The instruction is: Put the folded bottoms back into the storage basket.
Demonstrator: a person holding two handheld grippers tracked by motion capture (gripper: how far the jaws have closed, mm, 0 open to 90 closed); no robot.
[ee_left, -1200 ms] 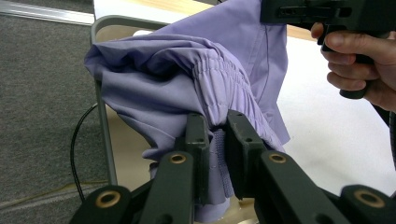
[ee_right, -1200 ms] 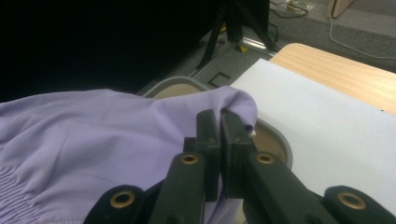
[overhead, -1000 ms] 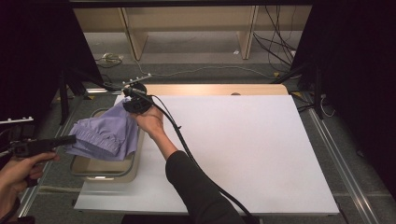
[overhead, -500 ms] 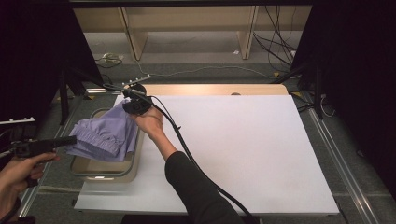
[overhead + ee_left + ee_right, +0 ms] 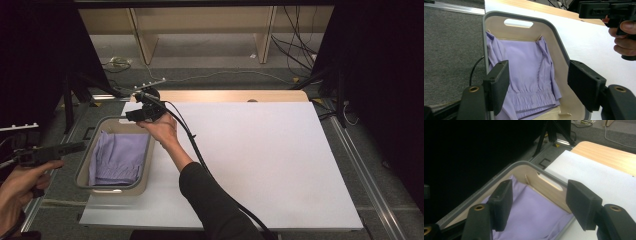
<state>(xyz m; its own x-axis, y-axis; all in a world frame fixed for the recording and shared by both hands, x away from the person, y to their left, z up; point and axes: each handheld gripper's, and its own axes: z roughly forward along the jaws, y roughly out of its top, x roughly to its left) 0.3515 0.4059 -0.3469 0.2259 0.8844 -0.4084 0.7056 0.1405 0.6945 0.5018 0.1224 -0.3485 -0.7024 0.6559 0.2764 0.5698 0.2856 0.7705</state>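
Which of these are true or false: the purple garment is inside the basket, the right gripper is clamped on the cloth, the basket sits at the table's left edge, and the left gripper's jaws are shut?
1. The purple garment lies inside the basket. True.
2. The right gripper is clamped on the cloth. False: its jaws stand open above the basket's far end, having just been opening, with nothing between them.
3. The basket sits at the left edge of the white table. True.
4. The left gripper has shut jaws. False: they stand open, just opened, clear of the garment.

Black grippers (image 5: pixel 131 115), brass screws, blk cable, dark sleeve (image 5: pixel 210 200) (right arm).
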